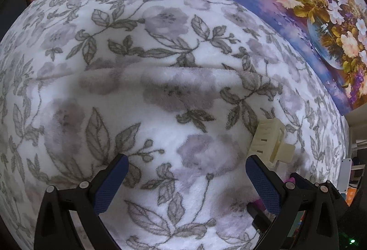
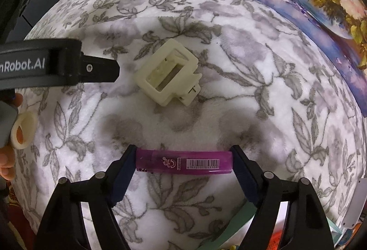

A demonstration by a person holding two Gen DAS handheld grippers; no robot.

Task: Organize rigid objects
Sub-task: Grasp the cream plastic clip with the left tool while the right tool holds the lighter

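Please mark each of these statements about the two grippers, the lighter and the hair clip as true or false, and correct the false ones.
1. The right gripper holds the purple lighter by its two ends. True.
2. The left gripper is shut on the cream hair clip. False: it is open and holds nothing.
3. The hair clip lies on the floral blanket. True.
4. The lighter touches the hair clip. False: they are apart.

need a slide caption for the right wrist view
Right tongs grip a purple lighter end to end above a floral blanket, cream hair clip ahead.
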